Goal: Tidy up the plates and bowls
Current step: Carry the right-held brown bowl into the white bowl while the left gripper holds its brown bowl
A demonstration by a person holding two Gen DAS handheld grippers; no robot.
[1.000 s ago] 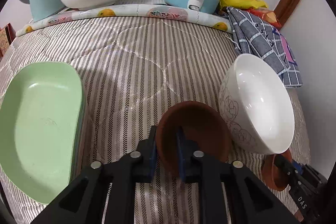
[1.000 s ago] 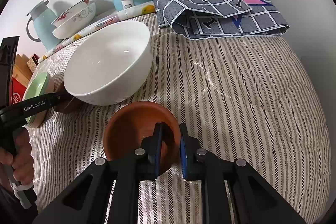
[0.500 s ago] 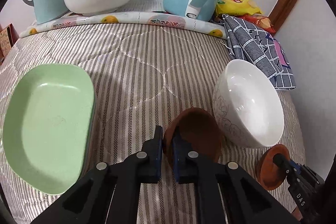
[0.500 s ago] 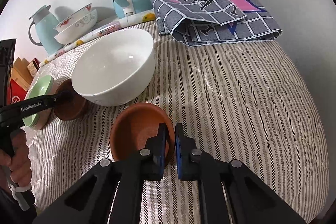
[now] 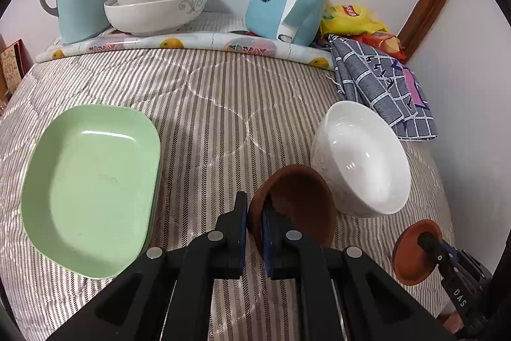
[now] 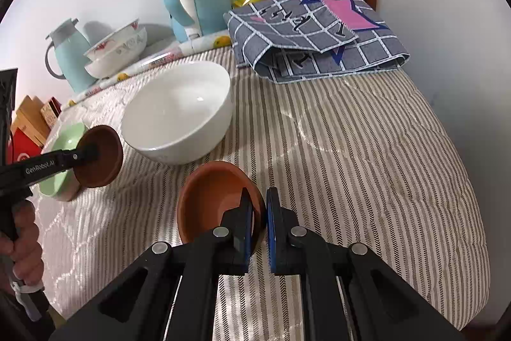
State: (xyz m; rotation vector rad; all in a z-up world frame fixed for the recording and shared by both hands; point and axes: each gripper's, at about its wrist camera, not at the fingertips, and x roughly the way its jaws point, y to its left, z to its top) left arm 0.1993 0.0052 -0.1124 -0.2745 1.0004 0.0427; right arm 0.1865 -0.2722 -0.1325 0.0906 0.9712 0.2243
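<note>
My left hand-held gripper (image 5: 254, 224) pinches the rim of one brown saucer (image 5: 297, 206); my right hand-held gripper (image 6: 258, 214) pinches another brown saucer (image 6: 217, 200). Both sit near the white bowl (image 6: 179, 114).

"GenRobot.AI" on left gripper (image 6: 95, 153), "DAS" on right gripper (image 5: 429, 240)

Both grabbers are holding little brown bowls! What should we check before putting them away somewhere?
1. Left gripper pinches the rim of its brown bowl: ok.
2. Right gripper pinches the rim of the other brown bowl: ok.
3. Both brown bowls hang tilted, clear of the striped cloth: ok.
4. White bowl sits between the two grippers, close to the left one's bowl: touching or not, cannot tell.
5. Green plates stacked, nothing on top: ok.
6. Whether the grips will hold: cannot tell.
</note>
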